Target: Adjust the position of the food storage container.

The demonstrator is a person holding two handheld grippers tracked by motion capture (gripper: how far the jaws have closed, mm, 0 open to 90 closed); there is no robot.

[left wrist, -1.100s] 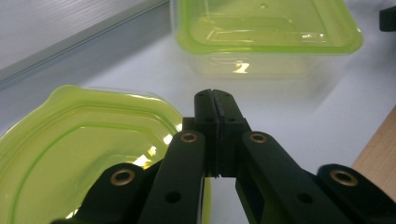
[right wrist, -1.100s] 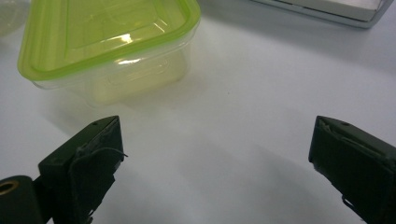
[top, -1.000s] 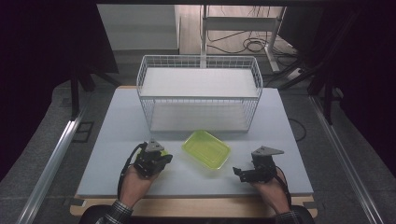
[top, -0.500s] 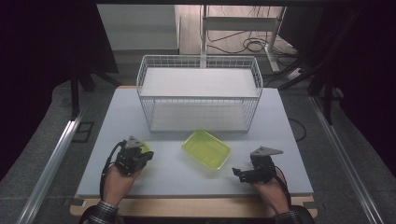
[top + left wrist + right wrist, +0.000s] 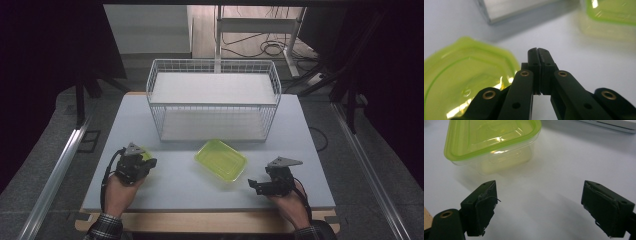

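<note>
My left gripper (image 5: 537,51) is clamped shut, empty, a green lid (image 5: 461,82) at its nine o'clock. My right gripper (image 5: 539,207) gapes, jaws just narrowing, nothing between; container (image 5: 491,142) at eleven.

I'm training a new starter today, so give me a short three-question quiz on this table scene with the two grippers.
1. True or false: the right gripper has its jaws apart with nothing between them.
2. The container mid-table has a lid that is: A red, B green, C blue?
3. What stands behind that container on the table?
Key: 1 true, though the jaws have just been closing; 2 B; 3 the white wire basket.
</note>
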